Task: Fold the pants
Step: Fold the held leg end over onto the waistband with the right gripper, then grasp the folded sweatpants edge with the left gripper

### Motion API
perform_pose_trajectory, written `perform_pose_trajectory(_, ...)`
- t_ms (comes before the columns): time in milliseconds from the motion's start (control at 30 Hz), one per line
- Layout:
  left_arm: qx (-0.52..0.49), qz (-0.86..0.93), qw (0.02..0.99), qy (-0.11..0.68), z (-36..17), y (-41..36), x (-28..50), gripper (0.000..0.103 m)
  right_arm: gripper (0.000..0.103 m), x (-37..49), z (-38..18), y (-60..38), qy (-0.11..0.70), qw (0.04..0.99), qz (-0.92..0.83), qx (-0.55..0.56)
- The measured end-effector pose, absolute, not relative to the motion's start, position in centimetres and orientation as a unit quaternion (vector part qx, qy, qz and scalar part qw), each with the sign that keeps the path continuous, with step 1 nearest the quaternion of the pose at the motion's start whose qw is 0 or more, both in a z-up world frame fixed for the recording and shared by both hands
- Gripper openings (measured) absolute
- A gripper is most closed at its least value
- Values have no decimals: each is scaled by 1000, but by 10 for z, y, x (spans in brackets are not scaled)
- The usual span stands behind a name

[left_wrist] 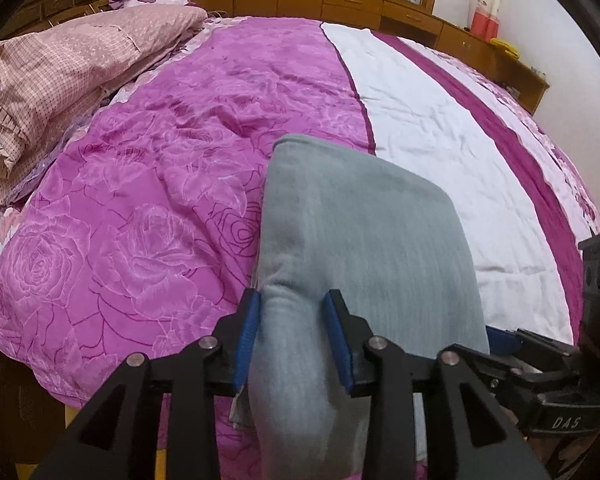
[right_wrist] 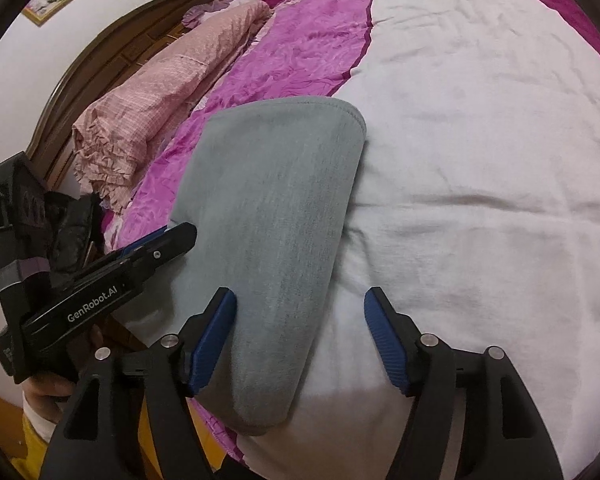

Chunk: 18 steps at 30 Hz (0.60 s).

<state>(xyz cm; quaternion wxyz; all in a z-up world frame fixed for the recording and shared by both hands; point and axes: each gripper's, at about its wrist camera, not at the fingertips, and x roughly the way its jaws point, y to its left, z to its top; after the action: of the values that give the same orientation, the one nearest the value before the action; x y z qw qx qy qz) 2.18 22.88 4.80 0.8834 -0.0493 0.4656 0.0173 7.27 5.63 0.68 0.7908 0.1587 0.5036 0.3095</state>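
Right wrist view: right claw point(right_wrist: 300, 336) gapes, clear of folded pants point(right_wrist: 276, 216); left claw point(left_wrist: 294, 340) apart, probably just released. Withdraw straight back.

Each camera rides behind its own gripper's fingers, angled steeply down, close over the bed point(left_wrist: 140, 208). Both views share the grey pants point(left_wrist: 364, 232) just ahead and the far pillows point(right_wrist: 148, 96).
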Motion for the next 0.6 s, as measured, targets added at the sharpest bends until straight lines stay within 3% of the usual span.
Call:
perform_pose_trajectory(500,-43,14,889,457,45,226,23,36,66,72,8,53,513,785,284,202)
perform_pose_trajectory(533,-41,12,889,455,45,225,23,35,66,73,10,51,514,782,281,212)
perform_pose_trajectory(600,-44,7,891,453,47,225,23,22,66,74,11,48,517,778,279,224)
